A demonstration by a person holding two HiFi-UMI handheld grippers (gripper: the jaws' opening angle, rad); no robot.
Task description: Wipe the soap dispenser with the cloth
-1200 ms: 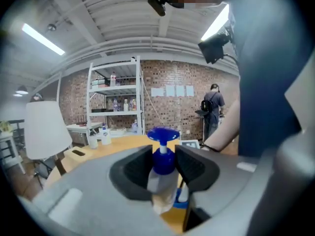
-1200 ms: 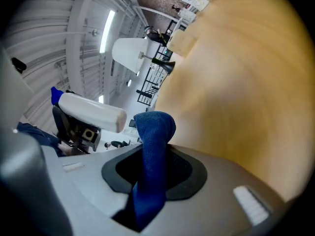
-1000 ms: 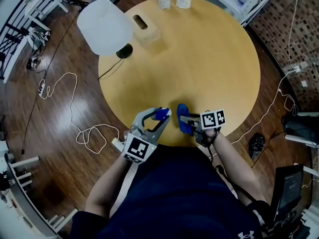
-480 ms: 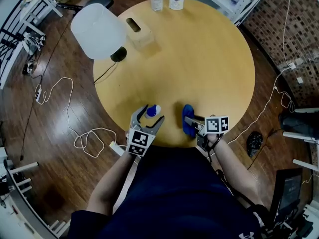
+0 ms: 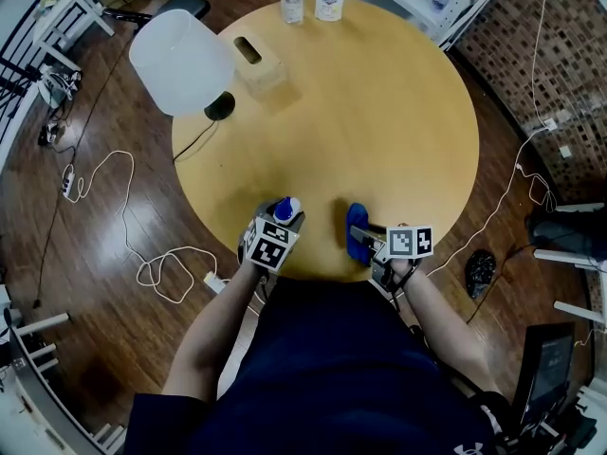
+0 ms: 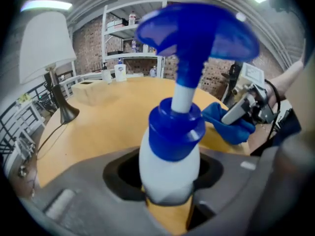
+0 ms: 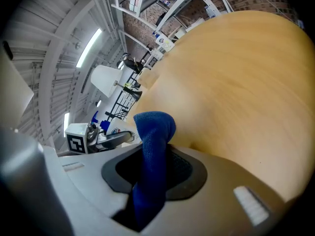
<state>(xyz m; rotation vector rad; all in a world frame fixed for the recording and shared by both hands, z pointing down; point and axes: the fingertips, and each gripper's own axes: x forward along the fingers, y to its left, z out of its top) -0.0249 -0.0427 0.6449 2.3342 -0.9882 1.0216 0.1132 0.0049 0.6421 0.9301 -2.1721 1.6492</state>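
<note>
The left hand-held gripper [image 5: 281, 222] has the soap dispenser [image 6: 170, 166] between its jaws. They have just been closing, and now clamp the white body below the blue collar. The dispenser stands upright at the worktop's [image 5: 379, 112] near edge, a little left of its middle, with the blue pump head on top. Whether its base rests on the worktop cannot be told. The right hand-held gripper [image 5: 364, 236] is clamped on the blue cloth [image 7: 152, 151], whose folded end sticks up past the jaws. The cloth is at the same near edge, right of the middle and apart from the dispenser. A white lamp [image 5: 180, 63] and a tissue box [image 5: 254, 60] are at the worktop's far left. Two small bottles [image 5: 311, 2] stand at its far edge.
</note>
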